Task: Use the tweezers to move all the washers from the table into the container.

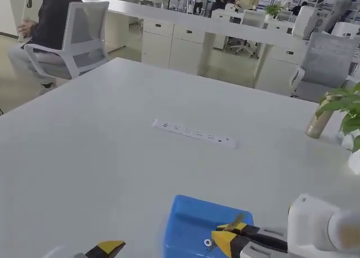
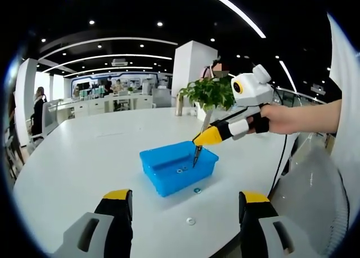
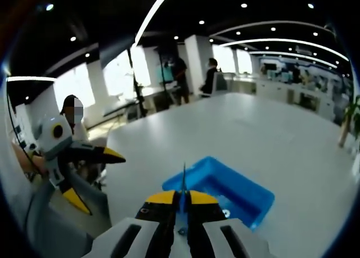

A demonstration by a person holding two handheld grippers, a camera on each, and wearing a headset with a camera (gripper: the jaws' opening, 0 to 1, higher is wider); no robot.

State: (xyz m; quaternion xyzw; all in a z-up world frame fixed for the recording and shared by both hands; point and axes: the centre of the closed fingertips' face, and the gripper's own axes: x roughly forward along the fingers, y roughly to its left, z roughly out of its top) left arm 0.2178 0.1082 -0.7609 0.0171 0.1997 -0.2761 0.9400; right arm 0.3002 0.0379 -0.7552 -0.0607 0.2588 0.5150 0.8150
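Note:
A blue container point(image 1: 185, 227) sits near the table's front edge with a washer point(image 1: 208, 243) inside. My right gripper point(image 1: 220, 235) is shut on the tweezers point(image 1: 237, 221) and hovers over the container. From the left gripper view, the right gripper point(image 2: 211, 135) points the tweezers point(image 2: 197, 154) down into the container point(image 2: 180, 182), just above washers point(image 2: 181, 170) on its floor. Two more washers point(image 2: 197, 190) point(image 2: 190, 220) lie on the table in front of the container. My left gripper point(image 2: 183, 207) is open and holds nothing, short of those washers. The right gripper view shows the tweezers point(image 3: 183, 182) over the container point(image 3: 247, 193), and the left gripper point(image 3: 94, 176) at the left.
A white power strip point(image 1: 193, 133) lies mid-table. A bottle point(image 1: 319, 122) and a potted plant point(image 1: 346, 109) stand at the right edge. Office chairs point(image 1: 84, 36) ring the far side, with a person seated at the far left.

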